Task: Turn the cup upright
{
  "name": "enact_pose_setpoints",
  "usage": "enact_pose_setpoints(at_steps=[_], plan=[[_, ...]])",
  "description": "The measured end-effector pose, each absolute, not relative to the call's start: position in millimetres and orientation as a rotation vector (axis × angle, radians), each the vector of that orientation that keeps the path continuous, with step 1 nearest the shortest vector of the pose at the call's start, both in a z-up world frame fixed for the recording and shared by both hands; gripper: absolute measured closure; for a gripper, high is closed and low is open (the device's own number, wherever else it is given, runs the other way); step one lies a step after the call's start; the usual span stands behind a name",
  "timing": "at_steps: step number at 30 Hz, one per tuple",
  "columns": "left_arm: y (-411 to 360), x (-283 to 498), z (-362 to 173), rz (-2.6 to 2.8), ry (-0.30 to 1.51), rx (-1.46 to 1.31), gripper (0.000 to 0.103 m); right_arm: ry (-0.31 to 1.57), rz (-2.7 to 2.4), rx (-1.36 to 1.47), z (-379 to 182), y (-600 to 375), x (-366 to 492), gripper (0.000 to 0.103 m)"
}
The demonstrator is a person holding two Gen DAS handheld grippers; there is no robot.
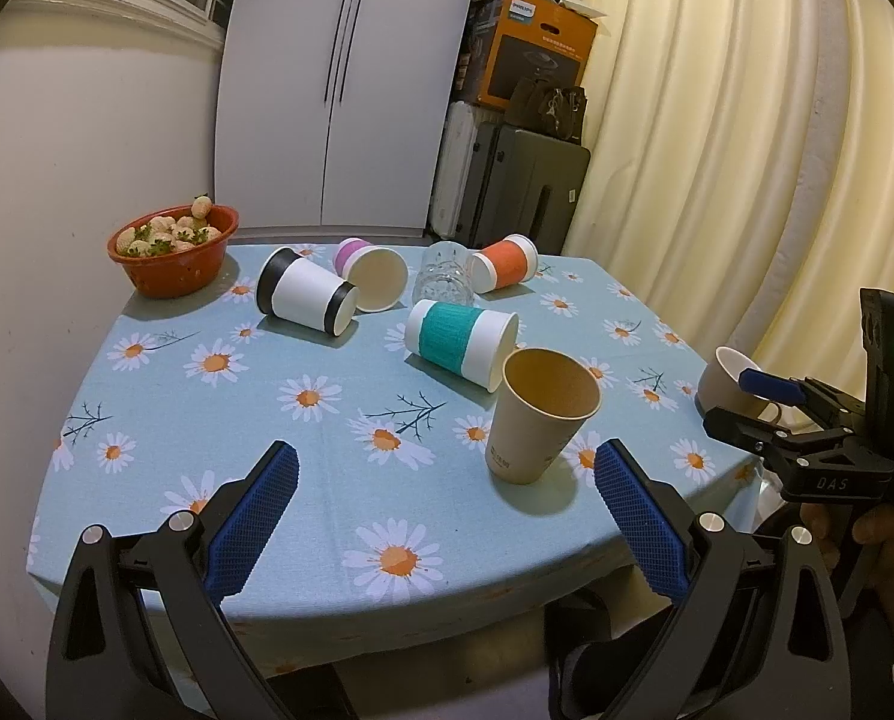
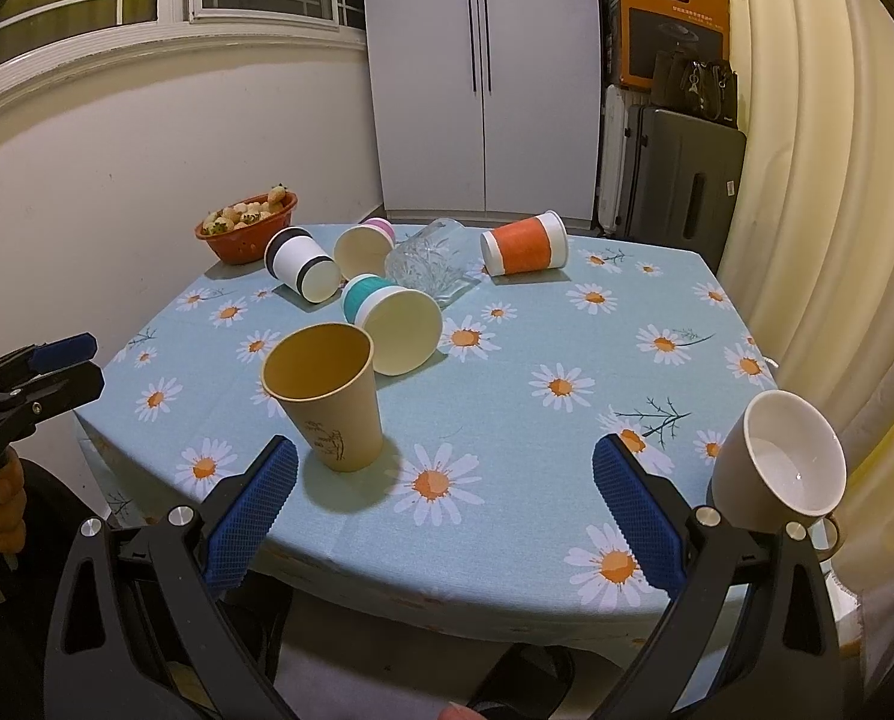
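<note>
Near the table's [image 2: 507, 588] front edge, upright paper cup [image 2: 327, 396]; both jaws wide, empty.

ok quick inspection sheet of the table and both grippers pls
surface: table under a blue daisy cloth.
job's things: brown paper cup upright; teal-band cup, black-band cup, pink-band cup, orange-band cup and glass tumbler on their sides; white mug tilted at the near right edge.
clutter: red bowl of strawberries at the far left corner.
grippers: left hand-held gripper open, empty; right hand-held gripper open, empty.
cables: nothing seen.
surroundings: white cabinet, Philips box, suitcase, curtain.
</note>
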State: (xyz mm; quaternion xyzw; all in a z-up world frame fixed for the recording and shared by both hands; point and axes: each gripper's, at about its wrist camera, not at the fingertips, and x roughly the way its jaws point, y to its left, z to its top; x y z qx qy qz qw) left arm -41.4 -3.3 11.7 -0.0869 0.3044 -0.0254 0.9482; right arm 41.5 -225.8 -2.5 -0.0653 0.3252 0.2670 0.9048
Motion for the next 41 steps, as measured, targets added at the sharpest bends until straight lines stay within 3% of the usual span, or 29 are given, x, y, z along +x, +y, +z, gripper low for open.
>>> enact_pose_setpoints(at_steps=[41], plan=[[-2.0,-41.9,8.6,-0.050,0.619,-0.185,0.007,0.683,0.550,-0.149,-6.2,-224.0,41.9,0.005]])
